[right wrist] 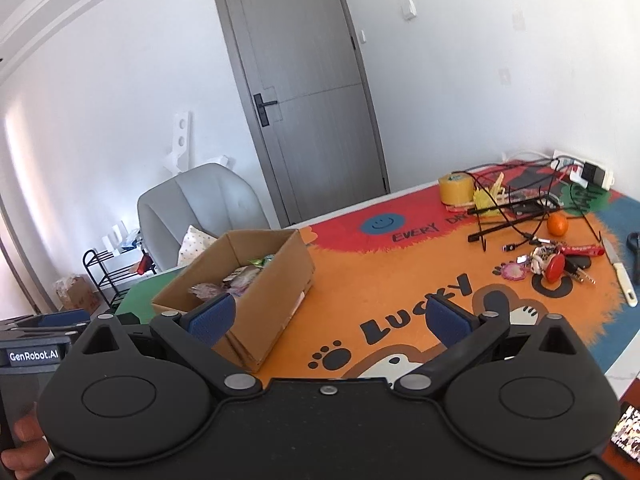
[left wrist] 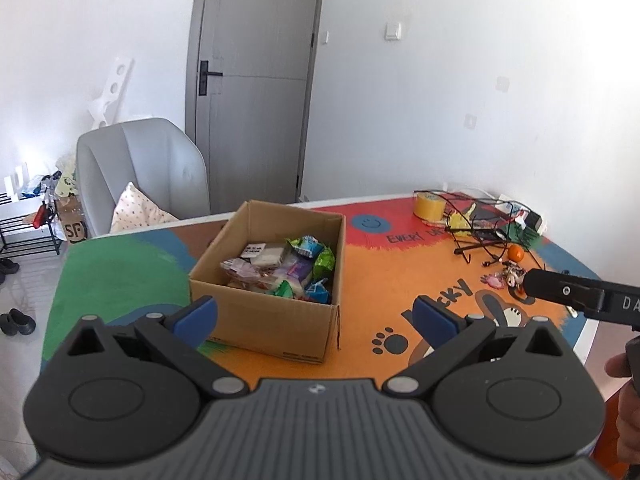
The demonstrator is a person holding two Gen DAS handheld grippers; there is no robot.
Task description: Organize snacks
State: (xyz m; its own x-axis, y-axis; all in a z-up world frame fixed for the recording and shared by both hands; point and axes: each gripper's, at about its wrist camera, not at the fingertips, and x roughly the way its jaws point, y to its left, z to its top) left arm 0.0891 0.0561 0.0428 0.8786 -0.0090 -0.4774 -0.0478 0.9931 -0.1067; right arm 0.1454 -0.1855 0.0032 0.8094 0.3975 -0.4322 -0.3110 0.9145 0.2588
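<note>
While the cardboard box point(left wrist: 276, 280) of snack packets point(left wrist: 280, 268) sits on the desk point(left wrist: 380, 272), left claw point(left wrist: 316, 318) and right claw point(right wrist: 332, 318) gape wide, empty.

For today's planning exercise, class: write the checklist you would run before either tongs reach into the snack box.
1. Left tongs open and empty: ok.
2. Right tongs open and empty: ok.
3. Cardboard box open at the top, snacks visible inside: ok.
4. Box standing flat on the table mat: ok.
5. Sorting place for the snacks: cannot tell.
6. Keys and cables lying apart from the box: ok.
</note>
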